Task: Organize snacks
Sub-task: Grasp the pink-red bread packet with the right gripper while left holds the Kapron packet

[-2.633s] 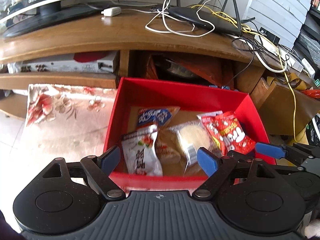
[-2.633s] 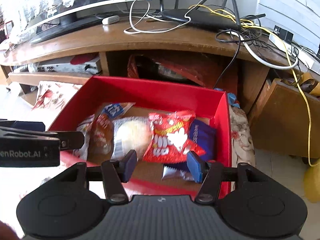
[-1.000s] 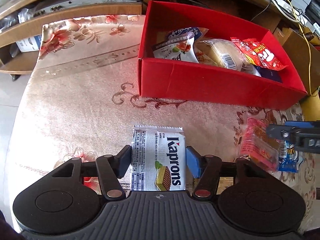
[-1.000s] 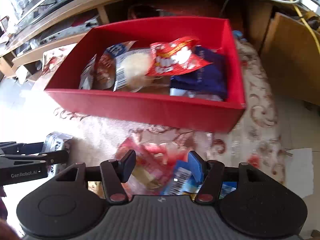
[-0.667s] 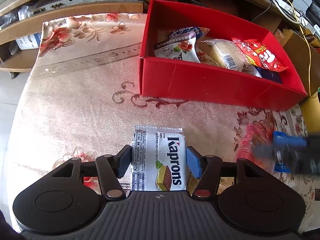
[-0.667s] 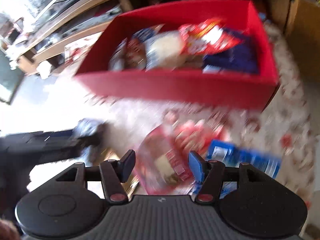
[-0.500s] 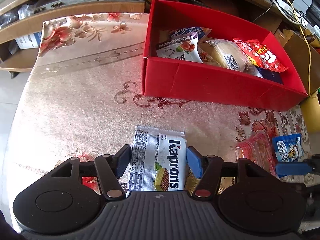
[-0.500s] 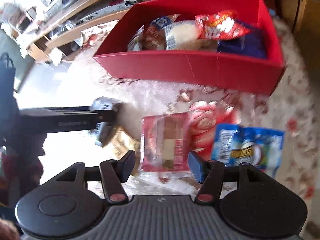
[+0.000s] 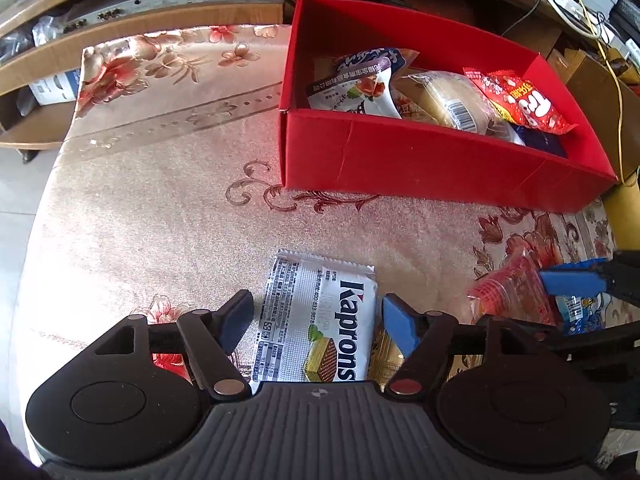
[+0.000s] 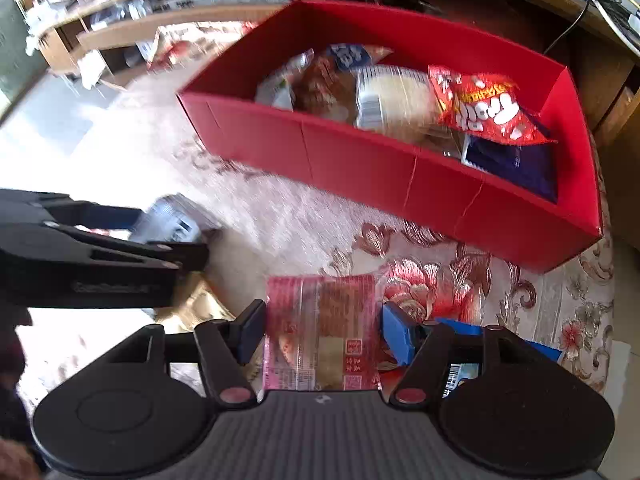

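Opening wider, the left gripper [image 9: 318, 318] is straddling the Kaprons wafer pack [image 9: 316, 320] untouched; the right gripper [image 10: 322, 330] is opening around the pink snack pack [image 10: 320, 328]; both should squeeze the middles gently

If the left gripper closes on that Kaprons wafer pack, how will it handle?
The Kaprons pack looks flat and light, probably stiff with wafers inside. Its glossy foil may slip between the opening left gripper pads. Squeezed hard, the wafers could crack.

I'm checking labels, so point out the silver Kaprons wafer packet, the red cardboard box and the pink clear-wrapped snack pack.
Silver Kaprons wafer packet [image 9: 320, 316], left wrist view, packet middle.
Red cardboard box [image 9: 420, 160], left wrist view, near wall.
Pink clear-wrapped snack pack [image 10: 322, 328], right wrist view, wrapper middle.
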Demonstrator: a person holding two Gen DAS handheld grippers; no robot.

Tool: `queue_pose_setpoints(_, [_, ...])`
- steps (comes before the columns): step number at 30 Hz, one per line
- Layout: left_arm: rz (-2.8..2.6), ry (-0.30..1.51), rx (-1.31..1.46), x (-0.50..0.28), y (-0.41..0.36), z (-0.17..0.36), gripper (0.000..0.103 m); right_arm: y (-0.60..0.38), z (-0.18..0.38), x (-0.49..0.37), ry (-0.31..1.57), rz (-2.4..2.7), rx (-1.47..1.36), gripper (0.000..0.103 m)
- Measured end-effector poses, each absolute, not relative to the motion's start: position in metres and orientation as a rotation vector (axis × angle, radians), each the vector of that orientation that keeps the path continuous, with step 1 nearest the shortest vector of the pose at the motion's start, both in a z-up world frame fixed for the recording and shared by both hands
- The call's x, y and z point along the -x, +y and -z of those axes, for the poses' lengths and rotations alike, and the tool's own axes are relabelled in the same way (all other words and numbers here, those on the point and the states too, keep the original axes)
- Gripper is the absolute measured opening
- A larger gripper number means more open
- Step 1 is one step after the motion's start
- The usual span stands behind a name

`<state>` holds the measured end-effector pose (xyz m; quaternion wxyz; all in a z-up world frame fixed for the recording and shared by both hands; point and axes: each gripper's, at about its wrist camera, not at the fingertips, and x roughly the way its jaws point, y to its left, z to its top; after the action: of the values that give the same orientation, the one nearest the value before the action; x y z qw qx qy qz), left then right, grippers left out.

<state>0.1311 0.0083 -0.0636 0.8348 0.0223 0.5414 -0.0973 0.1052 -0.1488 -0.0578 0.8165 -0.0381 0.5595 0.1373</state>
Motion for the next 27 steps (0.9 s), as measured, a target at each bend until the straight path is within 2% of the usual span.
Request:
queue_pose_setpoints(4, [0.202,1.148,-0.076,-0.13,0.008,0.066,0.085,-0.145,0.066,-0.098,1.185,-0.273,0.128,0.054])
queue_pose_setpoints(6, [0.201,1.148,-0.088,-0.13,0.006,0.067,0.087,-0.149,0.066,-0.099,1.185,-0.27,0.091,0.059])
queue_pose_setpoints(8, [0.203,1.149,-0.101,-0.13,0.004,0.069,0.092,-0.151,0.068,-0.102,1.21,-0.286,0.051,0.08])
queue_pose_setpoints(9, [0.205,1.148,-0.109,-0.129,0.003,0.069,0.092,-0.153,0.069,-0.102,1.227,-0.302,0.042,0.086])
queue_pose_setpoints(10, [0.206,1.147,-0.121,-0.129,0.001,0.07,0.093,-0.152,0.071,-0.101,1.232,-0.311,0.043,0.09])
queue_pose_setpoints(12, [0.206,1.144,-0.152,-0.127,-0.002,0.071,0.095,-0.149,0.072,-0.098,1.224,-0.316,0.083,0.09])
queue_pose_setpoints(13, [0.204,1.143,-0.162,-0.126,-0.003,0.072,0.096,-0.148,0.073,-0.097,1.221,-0.306,0.104,0.085])
queue_pose_setpoints(15, [0.199,1.145,-0.16,-0.126,-0.002,0.072,0.096,-0.148,0.068,-0.094,1.206,-0.276,0.121,0.069])
queue_pose_setpoints(17, [0.195,1.145,-0.154,-0.125,0.0,0.072,0.093,-0.157,0.064,-0.091,1.189,-0.253,0.111,0.046])
queue_pose_setpoints(18, [0.19,1.141,-0.158,-0.125,0.0,0.071,0.091,-0.158,0.061,-0.087,1.183,-0.249,0.107,0.046])
queue_pose_setpoints(20, [0.193,1.133,-0.153,-0.124,0.001,0.068,0.076,-0.161,0.059,-0.084,1.168,-0.233,0.127,0.045])
queue_pose_setpoints(22, [0.199,1.128,-0.143,-0.122,0.002,0.065,0.069,-0.162,0.057,-0.081,1.158,-0.223,0.146,0.045])
queue_pose_setpoints(27, [0.21,1.122,-0.125,-0.118,0.002,0.061,0.066,-0.165,0.044,-0.073,1.123,-0.223,0.129,0.045])
